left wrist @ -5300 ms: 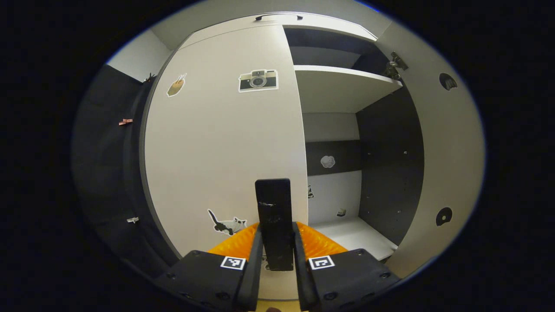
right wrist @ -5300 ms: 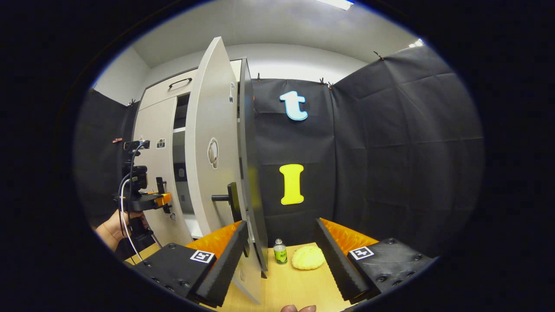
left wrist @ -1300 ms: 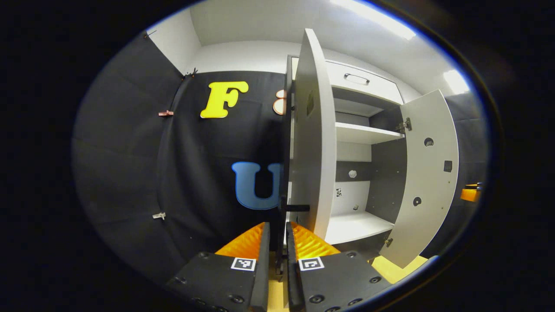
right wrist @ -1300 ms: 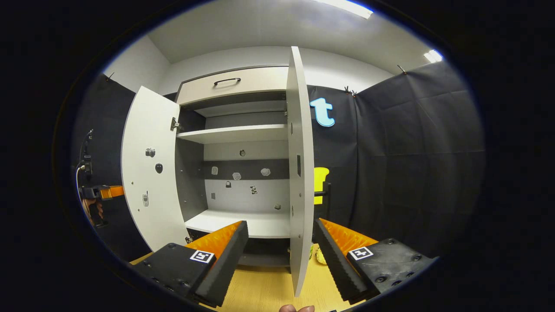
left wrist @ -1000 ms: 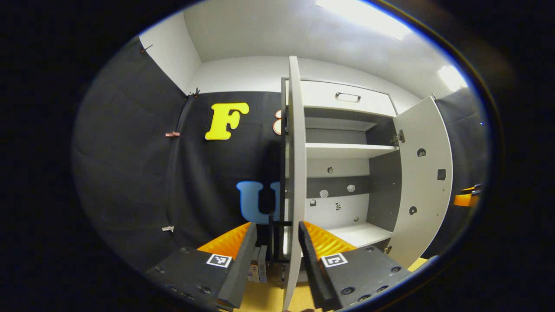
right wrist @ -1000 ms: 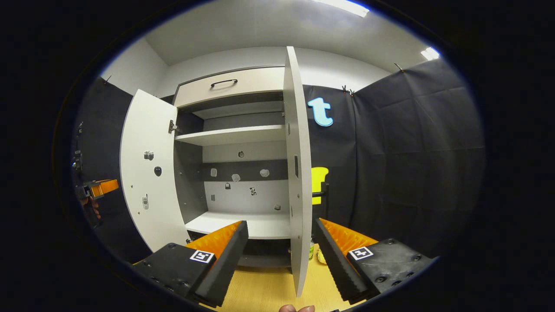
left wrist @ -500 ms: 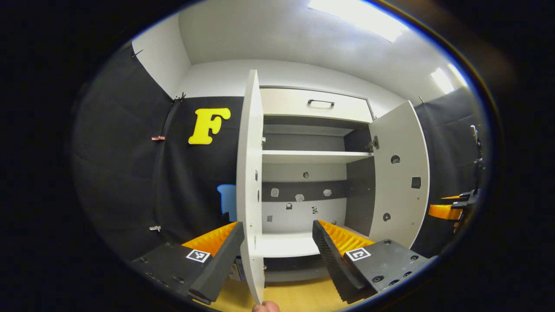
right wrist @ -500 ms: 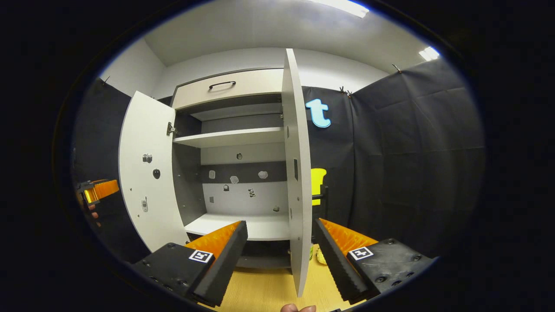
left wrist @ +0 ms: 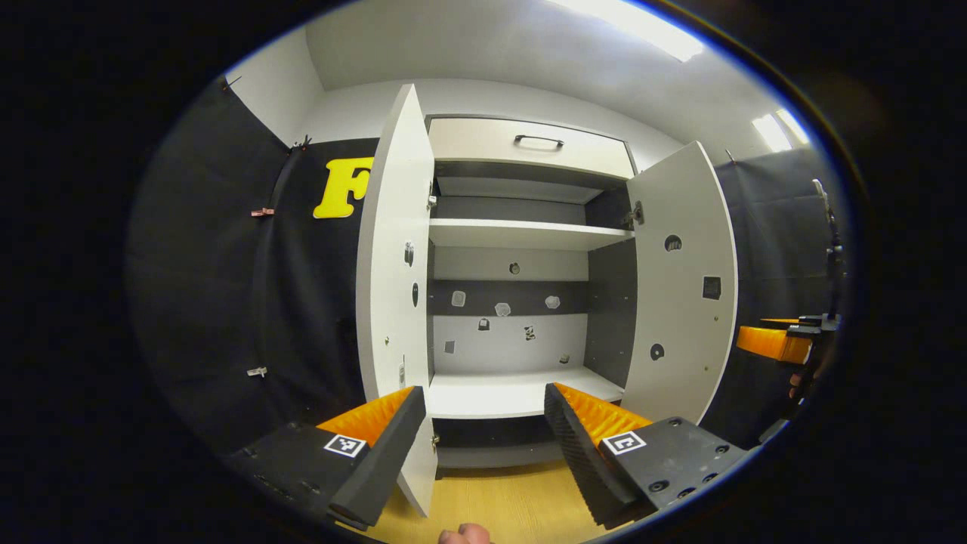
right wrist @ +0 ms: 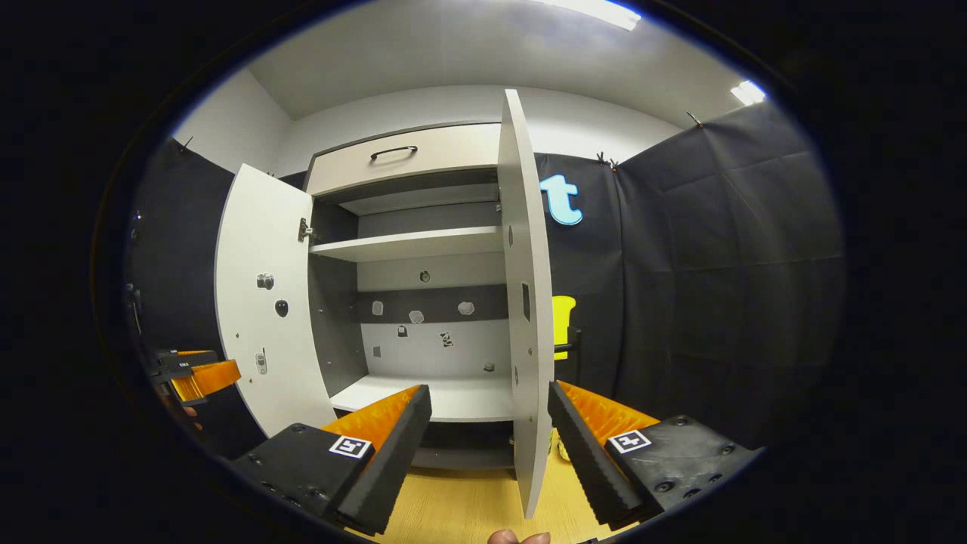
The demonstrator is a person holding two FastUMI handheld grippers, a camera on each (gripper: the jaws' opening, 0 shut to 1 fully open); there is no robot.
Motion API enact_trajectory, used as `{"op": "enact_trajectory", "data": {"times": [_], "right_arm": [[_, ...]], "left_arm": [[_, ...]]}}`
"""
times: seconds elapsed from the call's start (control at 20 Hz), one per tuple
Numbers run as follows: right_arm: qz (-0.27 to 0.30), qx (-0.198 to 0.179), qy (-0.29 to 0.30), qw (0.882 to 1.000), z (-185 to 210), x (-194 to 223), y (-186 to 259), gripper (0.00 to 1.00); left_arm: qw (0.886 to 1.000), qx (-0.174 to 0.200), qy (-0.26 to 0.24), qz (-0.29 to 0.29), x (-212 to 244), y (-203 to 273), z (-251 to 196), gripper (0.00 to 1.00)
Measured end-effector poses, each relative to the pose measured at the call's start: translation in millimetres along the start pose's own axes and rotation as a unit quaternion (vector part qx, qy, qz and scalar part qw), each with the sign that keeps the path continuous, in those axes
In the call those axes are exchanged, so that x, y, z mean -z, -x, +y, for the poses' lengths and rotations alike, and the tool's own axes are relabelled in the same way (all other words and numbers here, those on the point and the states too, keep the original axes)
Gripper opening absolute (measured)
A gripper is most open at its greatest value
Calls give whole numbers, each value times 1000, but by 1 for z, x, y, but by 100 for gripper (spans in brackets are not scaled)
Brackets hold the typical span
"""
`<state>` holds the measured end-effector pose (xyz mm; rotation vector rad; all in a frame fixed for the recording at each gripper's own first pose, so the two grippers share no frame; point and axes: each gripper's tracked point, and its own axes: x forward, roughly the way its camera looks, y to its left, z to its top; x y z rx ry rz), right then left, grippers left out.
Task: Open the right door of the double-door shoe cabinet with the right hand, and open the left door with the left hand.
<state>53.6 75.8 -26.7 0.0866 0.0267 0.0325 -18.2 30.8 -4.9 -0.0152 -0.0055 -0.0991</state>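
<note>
The white double-door shoe cabinet (left wrist: 521,234) stands with both doors swung out. In the left gripper view the left door (left wrist: 393,264) shows its inner face just left of centre, and the right door (left wrist: 684,287) hangs wide at the right. My left gripper (left wrist: 483,446) is open and holds nothing, its left finger beside the left door's lower corner. In the right gripper view the right door (right wrist: 525,302) is nearly edge-on, its black handle (right wrist: 572,340) sticking out behind it. My right gripper (right wrist: 487,446) is open, the door's lower edge in line with the gap, untouched. The left door (right wrist: 264,302) stands wide.
A shut drawer with a dark handle (left wrist: 538,141) tops the cabinet. Inside are a white shelf (right wrist: 408,243) and a bare bottom board (left wrist: 506,393) with small stickers on the back wall. The wooden surface (left wrist: 498,506) lies below. The other gripper (left wrist: 778,344) hangs far right.
My left gripper, earlier shut on the left door's handle, pulled that door open, let go, opened and turned to face the cabinet. The right gripper has barely moved.
</note>
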Motion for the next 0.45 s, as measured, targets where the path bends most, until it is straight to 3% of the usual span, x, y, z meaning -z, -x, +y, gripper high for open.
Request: {"op": "enact_trajectory", "data": {"times": [0.45], "right_arm": [[7,1,-2,1000,-4,5,-4,98]], "left_arm": [[1000,3,-13,8,10,-6,-7,98]]}}
